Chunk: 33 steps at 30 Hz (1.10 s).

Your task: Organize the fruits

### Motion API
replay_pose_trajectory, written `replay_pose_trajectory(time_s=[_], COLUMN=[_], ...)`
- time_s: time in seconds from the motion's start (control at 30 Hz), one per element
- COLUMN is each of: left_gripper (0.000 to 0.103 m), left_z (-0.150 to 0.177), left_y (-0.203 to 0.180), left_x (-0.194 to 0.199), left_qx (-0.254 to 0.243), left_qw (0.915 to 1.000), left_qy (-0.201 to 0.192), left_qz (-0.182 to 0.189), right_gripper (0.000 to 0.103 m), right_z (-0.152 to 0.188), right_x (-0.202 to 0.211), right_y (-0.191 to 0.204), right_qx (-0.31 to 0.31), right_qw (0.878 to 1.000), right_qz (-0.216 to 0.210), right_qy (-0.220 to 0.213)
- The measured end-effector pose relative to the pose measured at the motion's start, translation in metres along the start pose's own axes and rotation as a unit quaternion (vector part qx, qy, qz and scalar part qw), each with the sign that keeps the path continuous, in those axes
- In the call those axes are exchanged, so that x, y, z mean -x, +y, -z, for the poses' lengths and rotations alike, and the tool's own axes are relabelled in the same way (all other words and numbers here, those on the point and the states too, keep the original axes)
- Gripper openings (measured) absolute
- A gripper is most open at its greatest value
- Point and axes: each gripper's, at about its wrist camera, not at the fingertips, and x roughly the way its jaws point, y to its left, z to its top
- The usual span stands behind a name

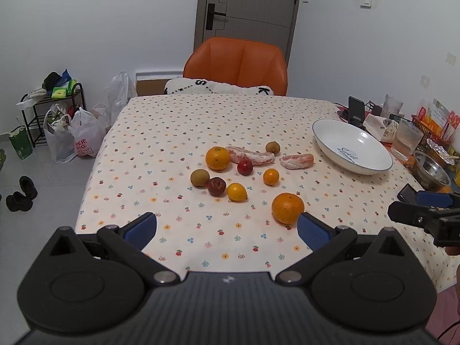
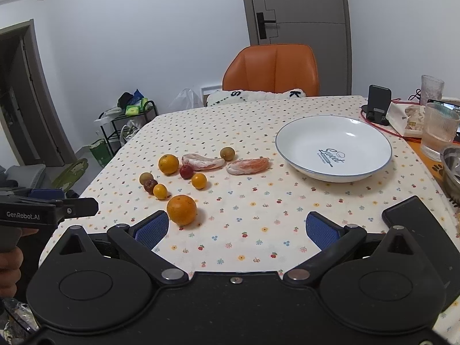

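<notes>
Several fruits lie loose on the flowered tablecloth. A big orange is nearest, just beyond the blue pads. Farther back lie a second orange, two small yellow citrus, a red fruit, a dark wrinkled fruit, two brown kiwis and two peeled pomelo segments. An empty white bowl stands to the right. My left gripper and right gripper both hang open over the near edge, holding nothing.
An orange chair with a white cushion stands behind the table. At the right edge are a phone stand, ribbed glasses, a steel bowl and a dark phone. Bags and a black rack stand on the floor at left.
</notes>
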Motion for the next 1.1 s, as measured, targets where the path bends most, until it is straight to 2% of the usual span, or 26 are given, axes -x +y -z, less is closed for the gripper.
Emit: replay_pose_trajectory(time_s=[0.47, 0.6, 0.7, 0.8, 0.87, 0.93, 1.03, 1.1], left_gripper=[0.101, 0.099, 0.095, 0.085, 0.075, 0.07, 0.068, 0.067], left_z=[-0.005, -0.004, -0.004, -0.004, -0.004, -0.004, -0.003, -0.004], left_y=[0.01, 0.013, 0.015, 0.017, 0.017, 0.019, 0.018, 0.018], left_x=[-0.028, -0.036, -0.042, -0.049, -0.054, -0.059, -0.064, -0.068], left_qx=[0.003, 0.005, 0.006, 0.01, 0.01, 0.012, 0.007, 0.007], left_qw=[0.9997, 0.9996, 0.9995, 0.9994, 0.9994, 0.9991, 0.9991, 0.9992], left_qy=[-0.001, -0.006, -0.006, -0.006, -0.003, 0.002, 0.002, 0.002], left_qz=[0.024, 0.028, 0.032, 0.033, 0.033, 0.04, 0.041, 0.04], right_gripper=[0.102, 0.088, 0.082, 0.077, 0.072, 0.067, 0.059, 0.058], right_z=[-0.009, -0.009, -0.007, -0.006, -0.006, -0.006, -0.006, -0.006], right_x=[-0.034, -0.047, -0.058, -0.067, -0.074, -0.08, -0.09, -0.096], right_y=[0.006, 0.008, 0.011, 0.013, 0.014, 0.016, 0.019, 0.022], right_qx=[0.009, 0.008, 0.007, 0.008, 0.006, 0.004, 0.005, 0.003], right_qw=[0.999, 0.998, 0.997, 0.995, 0.994, 0.993, 0.992, 0.99], right_qz=[-0.044, -0.065, -0.078, -0.088, -0.096, -0.104, -0.115, -0.12], right_qy=[0.006, 0.017, 0.028, 0.037, 0.045, 0.052, 0.061, 0.068])
